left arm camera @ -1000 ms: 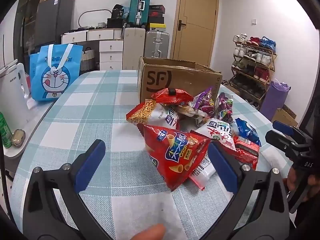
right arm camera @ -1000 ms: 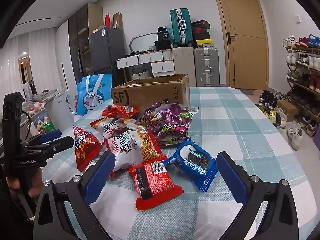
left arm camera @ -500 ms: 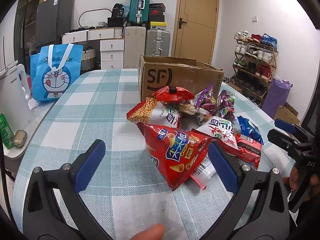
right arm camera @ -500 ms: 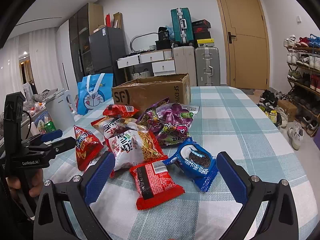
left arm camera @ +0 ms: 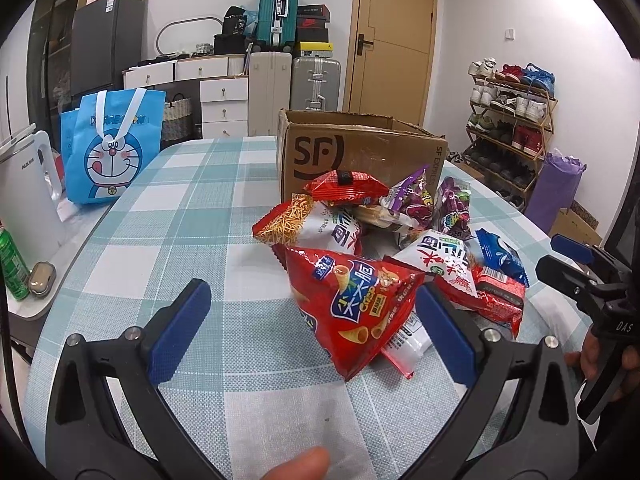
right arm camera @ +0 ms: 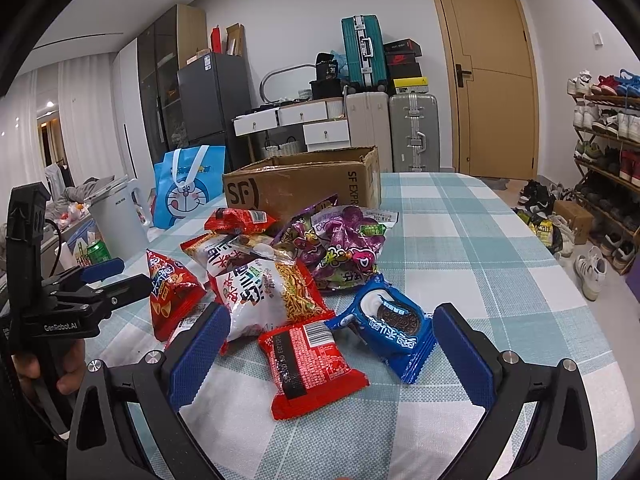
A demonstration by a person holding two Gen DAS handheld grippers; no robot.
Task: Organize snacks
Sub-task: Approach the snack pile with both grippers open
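Left wrist view: red cone-snack bag (left arm camera: 352,304) lies between the wide-spread fingers of the left hand-held gripper (left arm camera: 312,320), untouched.

I am easing the left gripper (left arm camera: 312,328) a little nearer the heap of snack packets, so the red triangular crisp bag (left arm camera: 352,304) is sitting slightly lower and larger between its wide-spread blue pads. The right gripper (right arm camera: 328,354) is creeping forward too, its view of the blue cookie packet (right arm camera: 394,326) barely shifting.
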